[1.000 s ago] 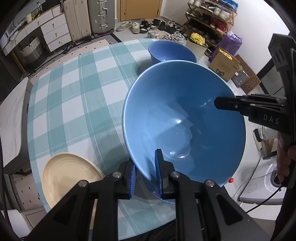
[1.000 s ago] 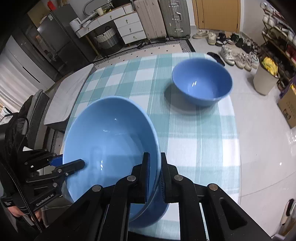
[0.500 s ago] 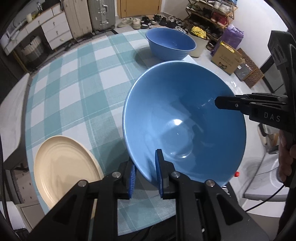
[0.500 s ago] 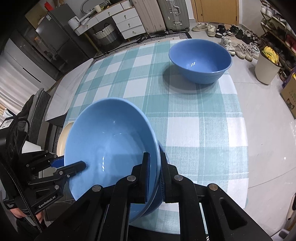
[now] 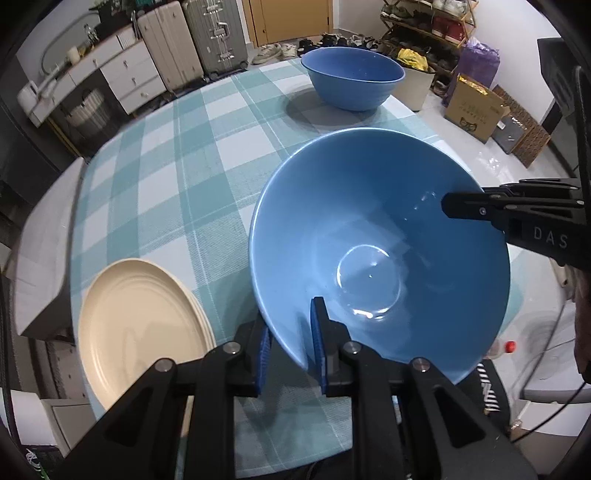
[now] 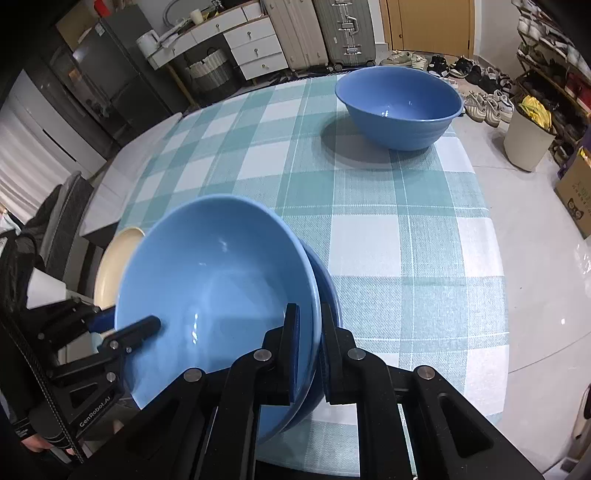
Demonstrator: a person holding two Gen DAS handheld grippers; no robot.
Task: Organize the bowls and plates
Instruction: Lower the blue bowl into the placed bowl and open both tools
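Observation:
A big blue bowl (image 5: 369, 236) hangs tilted over the near edge of the checked table (image 5: 177, 177), held from both sides. My left gripper (image 5: 291, 347) is shut on its near rim, one pad inside and one outside. My right gripper (image 6: 310, 350) is shut on the opposite rim, and shows in the left wrist view as the right gripper (image 5: 454, 206). In the right wrist view the left gripper (image 6: 125, 326) bites the bowl (image 6: 214, 295) at lower left. A second blue bowl (image 6: 399, 107) stands upright at the table's far end. Cream plates (image 5: 140, 328) lie stacked at the near left.
Teal-and-white cloth covers the table (image 6: 369, 206). Beyond it stand suitcases (image 5: 214, 37), white drawers (image 5: 122, 74) and a shoe rack (image 5: 428, 33). A waste bin (image 6: 526, 140) and a cardboard box (image 5: 472, 110) sit on the floor to the right.
Both grippers have sunk toward the table with the blue bowl still held between them. The cream plates and the far bowl now show more fully.

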